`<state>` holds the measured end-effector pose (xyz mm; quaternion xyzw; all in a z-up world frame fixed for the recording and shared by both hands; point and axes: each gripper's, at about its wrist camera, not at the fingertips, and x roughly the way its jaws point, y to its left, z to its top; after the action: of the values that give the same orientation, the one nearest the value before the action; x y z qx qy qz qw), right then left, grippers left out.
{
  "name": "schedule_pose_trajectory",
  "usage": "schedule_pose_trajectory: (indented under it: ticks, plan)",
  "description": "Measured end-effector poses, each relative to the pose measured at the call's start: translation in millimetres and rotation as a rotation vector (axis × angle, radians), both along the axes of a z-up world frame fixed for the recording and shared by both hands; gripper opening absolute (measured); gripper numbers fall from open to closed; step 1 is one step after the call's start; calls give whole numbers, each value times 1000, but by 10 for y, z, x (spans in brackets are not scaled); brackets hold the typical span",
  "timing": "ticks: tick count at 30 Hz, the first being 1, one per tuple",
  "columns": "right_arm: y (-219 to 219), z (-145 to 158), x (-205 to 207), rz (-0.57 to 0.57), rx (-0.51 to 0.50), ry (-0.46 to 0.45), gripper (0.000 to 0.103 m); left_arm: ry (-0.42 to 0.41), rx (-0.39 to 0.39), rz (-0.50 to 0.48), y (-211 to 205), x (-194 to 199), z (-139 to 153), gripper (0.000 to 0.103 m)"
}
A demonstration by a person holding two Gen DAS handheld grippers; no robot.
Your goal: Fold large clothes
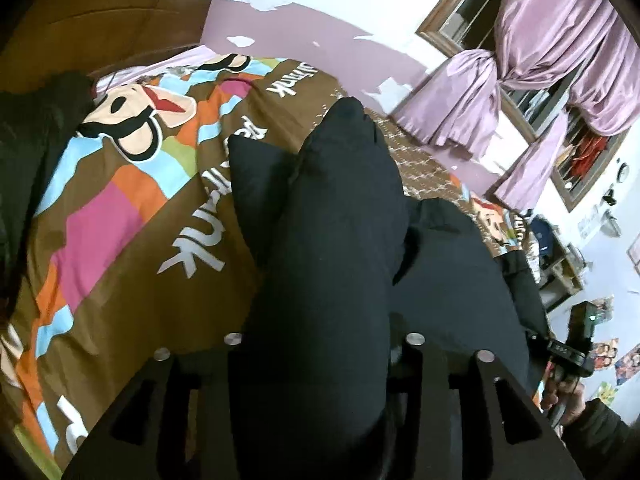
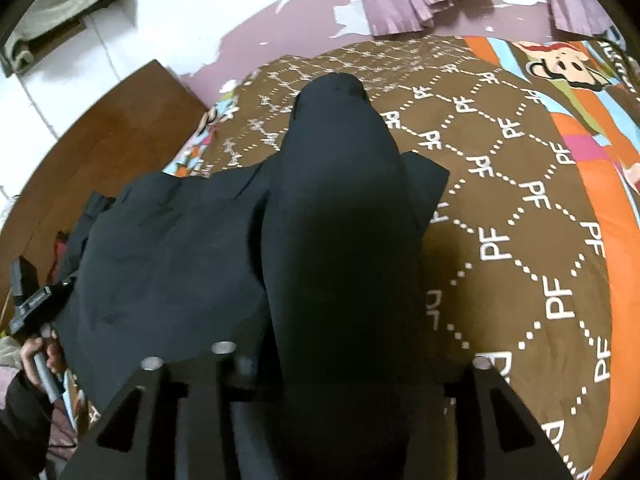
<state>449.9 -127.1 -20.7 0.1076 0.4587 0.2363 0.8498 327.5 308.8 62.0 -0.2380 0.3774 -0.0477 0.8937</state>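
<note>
We hold the left hand-held gripper (image 1: 352, 120) and the right hand-held gripper (image 2: 336, 88) side by side over the bed. Both point down at a slant. The black clothing (image 1: 452, 264) lies on the bed cover (image 1: 132, 208), right under and around both tools.

Each tool looks like one dark shape on top of dark cloth. So we cannot tell if the fingers are open, closed, or pinching the cloth.

We think the two tools sit close together so each can work one side of the same edge. That way the cloth stays flat and even when a fold is made. The cloth is bunched in a thick pile with flaps sticking out at both sides. We think the folding is only partly done.

One flap has a sharp corner that pokes out onto the brown part of the cover with the white letters. Past it the cover is bare, so there is lots of room to spread or turn the cloth on that side. The cover with the big cartoon face is also free on the other side.

Another dark heap (image 1: 36, 140) lies near the wooden headboard (image 1: 100, 8). We should keep our cloth away from it. The purple curtain (image 1: 560, 40) hangs at the far edge of the bed, well apart from the tools. Our right hand (image 1: 560, 392) shows low in the left view, near the pile.
</note>
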Motion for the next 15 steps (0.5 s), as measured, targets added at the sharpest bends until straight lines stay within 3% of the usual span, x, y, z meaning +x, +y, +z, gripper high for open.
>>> schedule_pose_trajectory:
  ticks: [4,6,7,11,15]
  plan:
    - [33,22,-40,-41,-85,-9,71,59,-15,56,45,14,-40,54]
    - [56,59,-91,-77,-137,-39,89,81,-15,83,76,8,-53,60]
    - [62,109,-144,-108,-174,-75,92,91,-6,98,78,-1,-39,66]
    - [64,240,-295,-137,-191,-141,96,75,68,167,41,-116,78,87]
    - [98,373,-520,-154,-162,-196,97,5,144,184,-101,-268,261,96]
